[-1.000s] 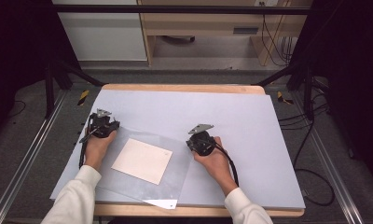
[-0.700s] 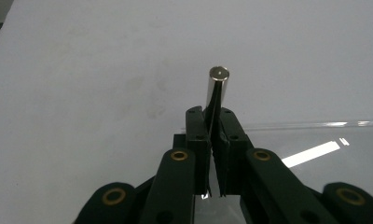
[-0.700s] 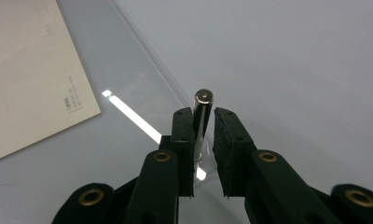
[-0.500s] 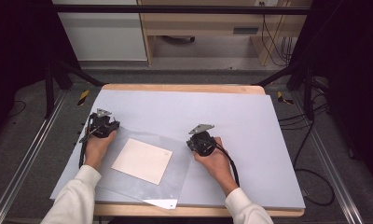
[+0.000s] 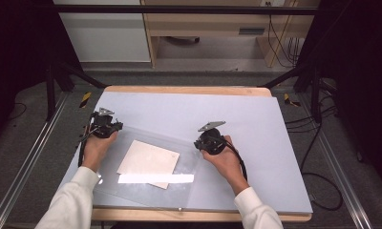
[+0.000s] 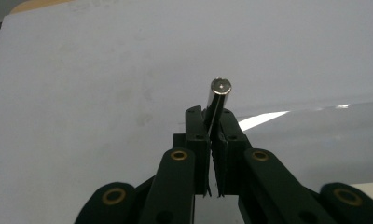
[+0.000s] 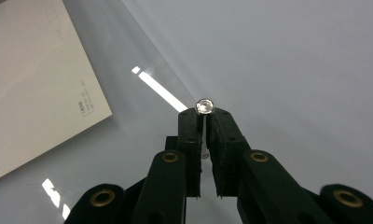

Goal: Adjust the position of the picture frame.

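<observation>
I am watching the left hand-held gripper (image 6: 214, 135) with its black jaws pinched nearly together, clamping a short silvery metal pin (image 6: 218, 95). The pin is sticking up past the jaw tips, its round flat end facing the camera that rides on the gripper, and it is tilting slightly to one side. In the high view this left hand-held gripper (image 5: 104, 125) is sitting near the left edge of the pale grey bench (image 5: 275, 143), by the far left corner of a clear plastic sleeve (image 5: 189, 164).

The right hand-held gripper (image 7: 204, 116) is likewise clenched, gripping a second small shiny metal pin (image 7: 204, 106) whose round, bright head is showing right at the jaw tips, with a thin stem running down between them. From above, the right hand-held gripper (image 5: 211, 139) is resting at the far right corner of the clear plastic sleeve.

The sleeve is lying flat on the bench, glossy, with a bright streak of light reflecting across its near part. Inside its outline a square cream-white card (image 5: 148, 162) is lying turned at an angle to the bench edges, between the two hands. In the right gripper view the cream-white card (image 7: 35, 84) is showing faint small print near one edge, too small for me to read.
</observation>
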A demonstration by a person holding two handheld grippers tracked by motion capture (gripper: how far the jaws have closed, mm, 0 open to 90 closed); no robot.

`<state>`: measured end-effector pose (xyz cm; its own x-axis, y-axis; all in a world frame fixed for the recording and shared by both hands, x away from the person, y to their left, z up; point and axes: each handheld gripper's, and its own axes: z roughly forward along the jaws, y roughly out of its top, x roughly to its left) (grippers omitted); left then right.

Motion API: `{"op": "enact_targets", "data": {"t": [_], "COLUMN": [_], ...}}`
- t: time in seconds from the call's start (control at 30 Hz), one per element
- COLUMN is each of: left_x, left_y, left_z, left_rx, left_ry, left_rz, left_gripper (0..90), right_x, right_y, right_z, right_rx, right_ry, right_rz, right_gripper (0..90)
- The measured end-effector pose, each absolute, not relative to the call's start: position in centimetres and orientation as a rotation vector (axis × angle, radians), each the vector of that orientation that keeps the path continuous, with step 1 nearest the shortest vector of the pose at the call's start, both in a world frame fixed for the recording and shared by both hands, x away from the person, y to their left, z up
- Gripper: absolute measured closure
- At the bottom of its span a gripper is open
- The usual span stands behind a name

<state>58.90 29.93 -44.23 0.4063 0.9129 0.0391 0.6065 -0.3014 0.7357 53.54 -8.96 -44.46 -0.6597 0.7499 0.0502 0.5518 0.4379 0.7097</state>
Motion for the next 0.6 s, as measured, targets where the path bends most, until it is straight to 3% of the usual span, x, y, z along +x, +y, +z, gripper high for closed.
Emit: {"op": "enact_targets", "data": {"t": [0.6], "left_x": [57.9], "left_y": [28.6], "left_z": [-40.9], "left_rx": [2.061], "left_ry": [1.206], "left_rz": [0.598], "left_gripper": [85.1], "right_x": [53.8], "right_y": [-11.2], "right_z": [-41.7], "right_rx": [1.125], "right_ry": [2.445], "right_rz": [1.038], "right_gripper": [82.6]}}
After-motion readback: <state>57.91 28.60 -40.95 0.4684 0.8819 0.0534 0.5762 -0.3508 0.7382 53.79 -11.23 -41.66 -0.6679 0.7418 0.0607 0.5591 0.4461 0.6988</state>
